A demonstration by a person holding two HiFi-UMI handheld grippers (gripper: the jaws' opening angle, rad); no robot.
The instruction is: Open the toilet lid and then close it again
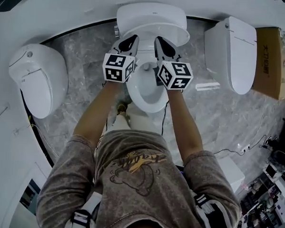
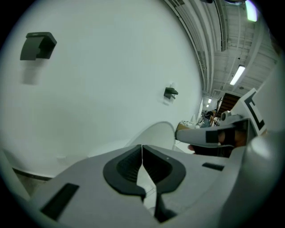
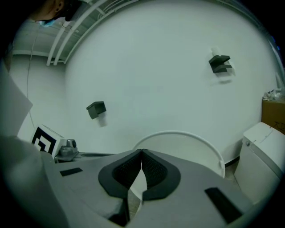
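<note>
The room is bounded by a smooth, white, curved wall over a grey, veined, marble-pattern floor with a polished finish. Three glossy white toilets stand along the floor's far edge against that wall. The centre toilet has an oval bowl exposed to view. The left toilet and the right toilet are both closed, with rounded shells. The toilet lid of the centre unit is raised at the back of the bowl. In the right gripper view it stands upright as a thin-rimmed half-round shell. A brown cardboard box sits at the floor's right edge and is partly cut off by the frame. The person's torso, in a mottled grey shirt, hides the floor nearest the camera. The left gripper and right gripper are held side by side over the bowl, pointing toward the lid. Each carries a marker cube printed with black and white squares. The ribbed black pads of the left gripper are closed together with nothing between them, and those of the right gripper likewise. Whether either tip touches the lid cannot be confirmed from these angles. Small dark brackets are fixed to the wall.
</note>
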